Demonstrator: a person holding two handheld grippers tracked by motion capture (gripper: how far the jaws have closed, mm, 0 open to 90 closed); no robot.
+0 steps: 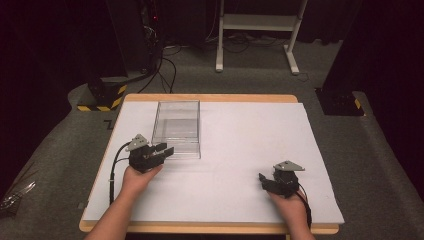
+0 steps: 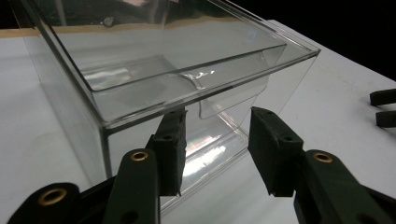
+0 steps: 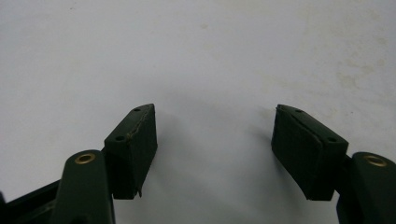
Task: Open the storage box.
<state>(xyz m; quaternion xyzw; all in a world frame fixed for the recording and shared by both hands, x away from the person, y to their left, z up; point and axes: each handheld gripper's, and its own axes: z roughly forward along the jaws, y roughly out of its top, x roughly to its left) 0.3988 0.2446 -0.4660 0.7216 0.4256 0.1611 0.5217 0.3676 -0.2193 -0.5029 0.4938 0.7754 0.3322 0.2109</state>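
Observation:
A clear plastic box [image 1: 176, 127] with a drawer stands on the white sheet at the table's left half. My left gripper [image 1: 167, 149] is open at the box's near front corner. In the left gripper view the jaws stand apart on either side of the drawer's curved pull [image 2: 224, 100], close to the clear box [image 2: 140, 70], and my left gripper [image 2: 217, 133] holds nothing. My right gripper [image 1: 262, 180] rests low over the sheet at the near right, open. The right gripper view has my right gripper [image 3: 215, 126] with wide-apart jaws over bare white sheet.
The white sheet [image 1: 240, 150] covers a wooden table [image 1: 210, 98]. Dark stands, cables [image 1: 165, 65] and a white frame's legs [image 1: 257, 35] lie on the floor beyond the far edge. The other gripper's fingertips [image 2: 384, 107] show at the right of the left gripper view.

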